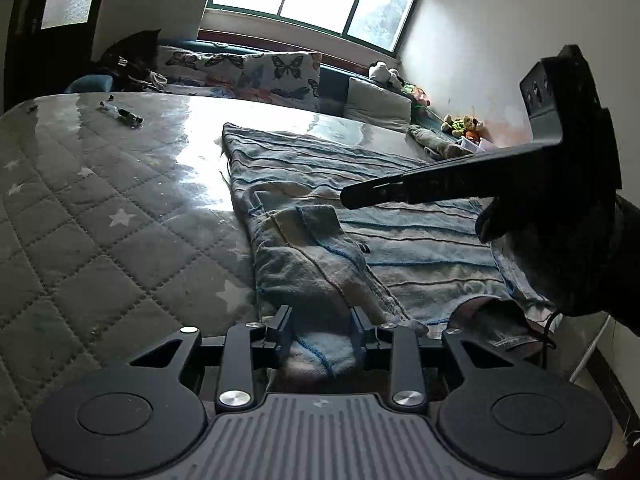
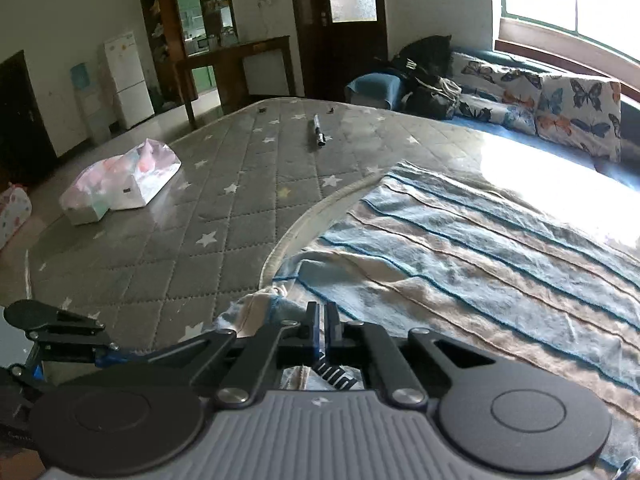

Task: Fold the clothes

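The left gripper (image 1: 322,330) stands with its fingers (image 1: 282,326) apart, a fold of the striped garment (image 1: 360,208) lying between them; whether they press it I cannot tell. That fold looks like a sleeve (image 1: 312,252), laid back over the garment's body, its long axis running straight away from the left fingers. The right gripper (image 2: 323,326) has its fingers (image 2: 313,324) almost together, seemingly pinching thin cloth at the garment's near edge.

The garment lies spread on the quilted mattress (image 1: 100,220), on the side nearer the window, its stripes running across both cameras' views. It is a soft, nubbly knit in pale blue and beige with thin dark lines, wrinkled but mostly flat. Both grippers sit at its near hem, the left one at the sleeve side. A pen (image 2: 318,130) lies on the mattress well beyond the garment.
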The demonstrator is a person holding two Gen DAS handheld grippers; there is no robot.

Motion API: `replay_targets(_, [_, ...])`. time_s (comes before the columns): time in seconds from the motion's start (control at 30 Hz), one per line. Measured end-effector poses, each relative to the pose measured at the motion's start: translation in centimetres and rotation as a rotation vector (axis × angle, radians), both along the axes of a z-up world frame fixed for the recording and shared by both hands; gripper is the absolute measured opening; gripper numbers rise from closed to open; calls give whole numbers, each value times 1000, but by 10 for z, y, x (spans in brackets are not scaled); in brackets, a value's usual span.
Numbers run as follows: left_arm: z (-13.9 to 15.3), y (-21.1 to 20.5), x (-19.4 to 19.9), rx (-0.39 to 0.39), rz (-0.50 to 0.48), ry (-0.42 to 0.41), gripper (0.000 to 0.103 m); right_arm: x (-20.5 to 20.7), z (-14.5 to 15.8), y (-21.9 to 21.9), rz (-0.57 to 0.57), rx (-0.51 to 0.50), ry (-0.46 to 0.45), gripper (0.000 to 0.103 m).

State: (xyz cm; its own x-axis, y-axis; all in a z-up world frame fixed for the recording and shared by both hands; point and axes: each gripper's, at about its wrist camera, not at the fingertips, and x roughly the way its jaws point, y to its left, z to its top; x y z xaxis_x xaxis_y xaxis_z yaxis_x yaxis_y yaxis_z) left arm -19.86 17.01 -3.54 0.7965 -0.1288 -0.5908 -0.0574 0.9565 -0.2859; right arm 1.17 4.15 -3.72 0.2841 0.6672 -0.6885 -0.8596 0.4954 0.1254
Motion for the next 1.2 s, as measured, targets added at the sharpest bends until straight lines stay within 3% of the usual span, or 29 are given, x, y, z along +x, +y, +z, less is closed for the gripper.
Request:
replay_targets(0.13, [1,2,0,-3,13,3,33,7,-4,-9,15,2,93,8])
replay_targets(0.33, [1,3,0,-4,21,2,33,-20,-10,-28,104,-43,131,11])
replay_targets(0.4, [1,3,0,-2,21,3,33,-29,-11,-32,134,-48,148,26])
replay_targets(0.47, [2,2,0,4,21,4,33,-38,-13,-34,159,-55,163,30])
replay_targets(0.63, [2,-1,1,30,17,8,33,-59,-21,-34,187,-79,134,28])
replay_targets(0.67, [2,-2,1,37,13,9,33,-62,-20,-34,186,-81,122,14])
replay_targets(0.7, [2,-2,1,44,10,10,33,-64,-20,-35,186,-82,119,8])
replay_targets(0.77, [2,-4,1,59,3,13,34,-69,-18,-37,185,-84,103,4])
replay_targets(0.9, [3,-6,1,88,-12,18,35,-74,-3,-46,152,-59,48,4])
replay_targets(1.07, [5,-9,1,127,-40,30,35,-74,-7,-47,155,-109,74,5])
replay_targets(1.2, [14,-5,0,145,-48,24,35,-62,1,-45,138,-78,72,8])
